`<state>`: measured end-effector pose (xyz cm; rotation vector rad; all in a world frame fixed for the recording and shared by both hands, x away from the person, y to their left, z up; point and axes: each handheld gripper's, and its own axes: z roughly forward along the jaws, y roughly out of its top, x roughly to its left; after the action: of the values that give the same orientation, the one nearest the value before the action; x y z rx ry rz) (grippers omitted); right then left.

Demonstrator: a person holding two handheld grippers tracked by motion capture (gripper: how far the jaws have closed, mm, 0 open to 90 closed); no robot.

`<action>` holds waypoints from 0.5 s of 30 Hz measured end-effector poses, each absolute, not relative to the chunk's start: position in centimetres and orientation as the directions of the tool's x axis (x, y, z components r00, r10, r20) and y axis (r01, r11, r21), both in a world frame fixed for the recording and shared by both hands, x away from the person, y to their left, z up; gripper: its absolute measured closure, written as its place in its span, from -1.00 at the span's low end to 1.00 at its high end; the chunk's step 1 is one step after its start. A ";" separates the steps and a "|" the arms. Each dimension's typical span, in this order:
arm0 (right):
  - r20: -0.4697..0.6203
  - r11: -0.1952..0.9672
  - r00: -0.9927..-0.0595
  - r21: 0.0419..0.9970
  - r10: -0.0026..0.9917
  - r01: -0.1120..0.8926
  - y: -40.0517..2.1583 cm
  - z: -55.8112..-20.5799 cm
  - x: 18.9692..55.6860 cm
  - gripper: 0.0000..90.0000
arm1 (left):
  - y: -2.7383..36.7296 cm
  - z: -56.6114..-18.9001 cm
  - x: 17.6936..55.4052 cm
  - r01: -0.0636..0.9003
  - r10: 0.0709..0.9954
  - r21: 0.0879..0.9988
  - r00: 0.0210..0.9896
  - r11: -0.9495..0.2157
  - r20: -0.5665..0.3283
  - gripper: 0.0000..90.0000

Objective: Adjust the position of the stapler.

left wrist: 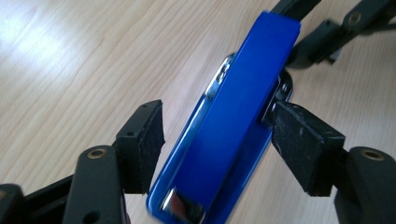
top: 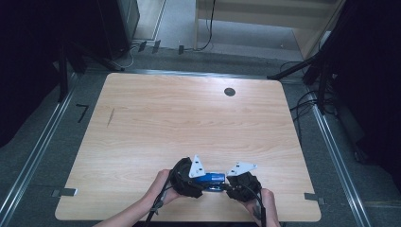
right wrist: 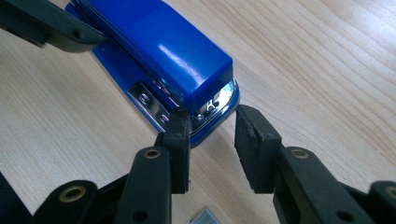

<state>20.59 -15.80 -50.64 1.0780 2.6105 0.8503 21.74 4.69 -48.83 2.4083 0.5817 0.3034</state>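
Near the counter's (top: 142, 118) near edge, a blue stapler (top: 211, 180) is lying between both hand-held grippers. The left hand-held gripper (left wrist: 219, 140) is straddling it with jaws apart, not pressing; the right hand-held gripper (right wrist: 212, 140) is standing narrowly parted at its end. Open wood is stretching far beyond.

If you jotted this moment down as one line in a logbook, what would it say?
object: blue stapler flat on wooden table | left tool: open, straddling stapler | right tool: open at stapler's end | staple strip near right tool
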 end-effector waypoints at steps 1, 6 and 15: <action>0.040 0.571 -0.717 0.575 0.696 0.586 -15.8 -50.6 20.6 0.51 | 4.7 -48.8 21.7 0.331 0.478 0.631 0.876 -0.701 0.071 -0.18; 0.035 0.568 -0.708 0.570 0.705 0.593 -15.9 -50.9 20.6 0.51 | 2.4 -49.2 21.8 0.283 0.429 0.634 0.899 -0.720 0.085 -0.01; 0.055 0.562 -0.712 0.574 0.700 0.596 -16.0 -50.9 20.6 0.51 | 1.0 -49.6 22.0 0.240 0.398 0.625 0.909 -0.743 0.124 0.16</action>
<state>20.63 -15.97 -50.92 1.0951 2.6138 0.8591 21.99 0.99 -49.63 2.4386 0.4539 0.3313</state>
